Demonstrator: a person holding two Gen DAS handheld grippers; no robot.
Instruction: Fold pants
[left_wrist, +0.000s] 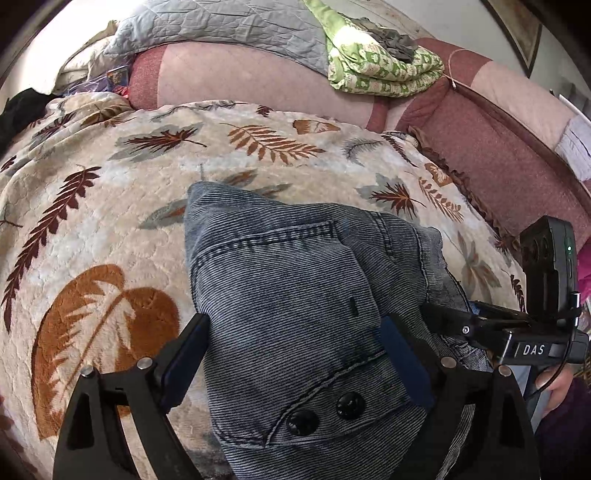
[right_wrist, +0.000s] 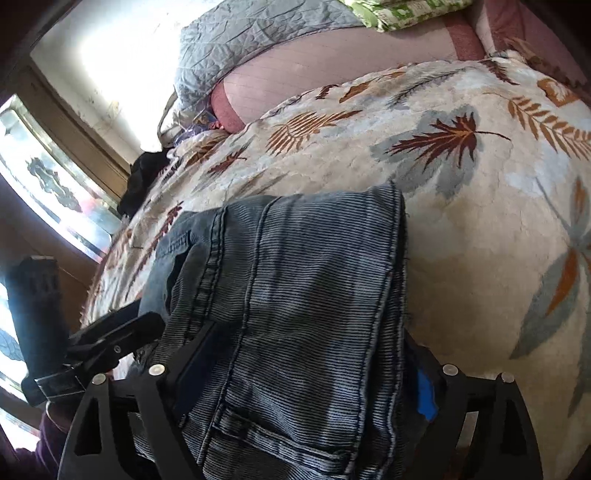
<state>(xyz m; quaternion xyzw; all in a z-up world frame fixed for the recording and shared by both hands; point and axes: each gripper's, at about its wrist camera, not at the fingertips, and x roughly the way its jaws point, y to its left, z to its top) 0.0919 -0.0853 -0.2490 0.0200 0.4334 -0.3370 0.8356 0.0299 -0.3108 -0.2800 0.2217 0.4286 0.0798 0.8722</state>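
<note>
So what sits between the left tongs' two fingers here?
Folded denim pants, waistband buttons nearest the camera, fill the gap between the left tongs; left wrist view shows it.

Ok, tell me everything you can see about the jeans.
The jeans are faded blue-grey ribbed denim, folded into a thick bundle on the leaf-print blanket. Two dark buttons, a stitched pocket and seams show. The left gripper and right gripper each straddle the bundle, fingers on either side.
</note>
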